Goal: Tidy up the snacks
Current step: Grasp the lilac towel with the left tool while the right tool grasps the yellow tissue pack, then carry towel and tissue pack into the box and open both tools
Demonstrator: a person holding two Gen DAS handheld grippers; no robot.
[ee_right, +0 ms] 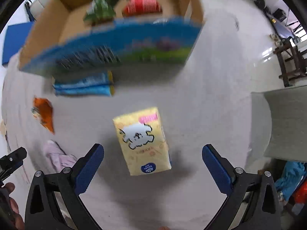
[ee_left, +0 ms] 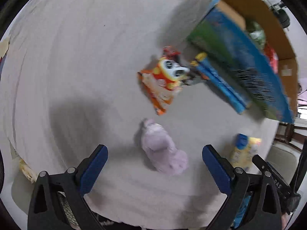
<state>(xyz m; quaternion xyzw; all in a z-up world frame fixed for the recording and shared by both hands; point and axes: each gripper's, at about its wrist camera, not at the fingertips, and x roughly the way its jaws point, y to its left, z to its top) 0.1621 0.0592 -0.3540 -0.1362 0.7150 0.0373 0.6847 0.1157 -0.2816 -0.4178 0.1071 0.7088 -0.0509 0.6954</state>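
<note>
Snacks lay scattered on a grey counter (ee_left: 76,76) in front of a cardboard box (ee_right: 63,19) with a blue and green printed front. In the right wrist view, a yellow pack (ee_right: 142,140) with a white cartoon animal on it lay flat in the centre of the frame, just ahead of the right hand-held gripper (ee_right: 153,153), whose two blue-padded fingers stood wide apart on either side of it and did not touch it. Above the pack, in the upper left part of that frame, two long blue packets (ee_right: 82,86) lay side by side, close against the foot of the box. Inside the box, at the top of the frame, a green bag (ee_right: 101,7) and a red striped bag (ee_right: 142,2) were visible, both blurred. An orange bag (ee_right: 43,115) lay at the left edge, and below it a pale purple soft bag (ee_right: 55,155) sat near the lower left. In the left wrist view, the left hand-held gripper (ee_left: 155,153) also had its fingers spread wide and held nothing; the same purple bag (ee_left: 163,149) lay between the fingertips, a little ahead of them, apart from both pads. The orange bag (ee_left: 163,82), printed with two large cartoon eyes, lay above it in the middle of the frame, with the blue packets (ee_left: 220,82) to its right beside the box (ee_left: 249,57). The yellow pack (ee_left: 243,151) showed at the lower right, beside the right finger. Both views were blurred by motion, so small print could not be read.
</note>
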